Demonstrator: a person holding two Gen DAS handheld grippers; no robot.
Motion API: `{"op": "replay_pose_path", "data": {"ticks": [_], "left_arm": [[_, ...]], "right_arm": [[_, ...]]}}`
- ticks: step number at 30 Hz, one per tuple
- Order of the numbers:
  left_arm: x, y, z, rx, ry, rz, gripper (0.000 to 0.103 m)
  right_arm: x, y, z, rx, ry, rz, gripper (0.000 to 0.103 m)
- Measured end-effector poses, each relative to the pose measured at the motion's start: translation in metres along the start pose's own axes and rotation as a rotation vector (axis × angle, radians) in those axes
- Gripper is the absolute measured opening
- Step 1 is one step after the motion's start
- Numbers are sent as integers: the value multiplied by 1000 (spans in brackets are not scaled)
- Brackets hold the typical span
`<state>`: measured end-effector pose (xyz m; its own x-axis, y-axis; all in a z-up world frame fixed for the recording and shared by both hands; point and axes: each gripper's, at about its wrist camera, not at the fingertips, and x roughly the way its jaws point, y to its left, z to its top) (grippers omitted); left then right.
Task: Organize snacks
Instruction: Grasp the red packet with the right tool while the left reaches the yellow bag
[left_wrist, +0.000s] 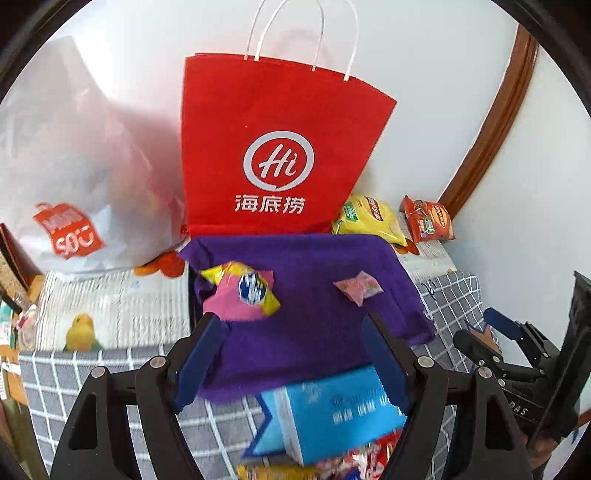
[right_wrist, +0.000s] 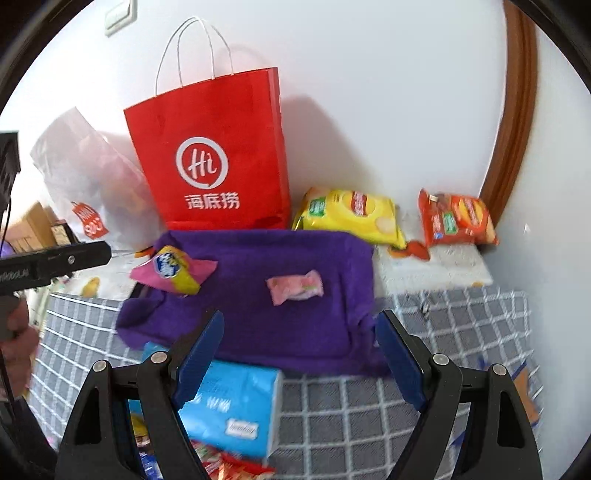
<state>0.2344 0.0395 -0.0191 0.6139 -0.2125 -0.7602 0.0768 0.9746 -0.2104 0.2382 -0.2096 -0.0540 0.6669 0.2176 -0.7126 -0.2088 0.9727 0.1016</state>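
Note:
A purple cloth (left_wrist: 306, 332) (right_wrist: 258, 314) is spread on the checked table. On it lie a pink-and-yellow snack packet (left_wrist: 245, 291) (right_wrist: 173, 271) and a small pink candy packet (left_wrist: 358, 288) (right_wrist: 295, 287). A yellow chip bag (left_wrist: 369, 219) (right_wrist: 351, 216) and an orange snack bag (left_wrist: 428, 219) (right_wrist: 456, 219) lie by the wall. My left gripper (left_wrist: 291, 332) hangs open above the cloth's near edge, holding nothing. My right gripper (right_wrist: 301, 330) is open too, empty, over the cloth's right part. The right gripper also shows at the far right (left_wrist: 491, 328) of the left wrist view.
A red paper bag (left_wrist: 280, 147) (right_wrist: 214, 155) stands against the wall behind the cloth, a white plastic bag (left_wrist: 74, 177) (right_wrist: 88, 177) to its left. A blue tissue pack (left_wrist: 340, 413) (right_wrist: 232, 406) and several small wrapped snacks (left_wrist: 351, 461) lie at the near edge. A brown door frame (left_wrist: 491, 122) curves at right.

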Motion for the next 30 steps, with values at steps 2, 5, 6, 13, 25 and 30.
{"op": "replay_pose_path", "data": {"ticks": [2,5,6,13,25,30], "left_arm": [[-11,-1,-10,5,-4,14,77],[-24,-1,-26,6,-7,45,77],[-28,0,-31,4,-6,52,77],[-45,5,-64,-18,10,84,77],[-68,7,-103,-38,21,101,77],[-70,9,-118,-52,30,99,77]], "right_arm": [[-6,0,-8,19,14,21,84],[-15,0,-22,54,20,70,84],[-18,0,-27,68,20,81,84],[-34,9,-56,65,40,84,84],[-55,13,-89,46,7,41,82],[-54,17,-103,16,37,46,81]]}}
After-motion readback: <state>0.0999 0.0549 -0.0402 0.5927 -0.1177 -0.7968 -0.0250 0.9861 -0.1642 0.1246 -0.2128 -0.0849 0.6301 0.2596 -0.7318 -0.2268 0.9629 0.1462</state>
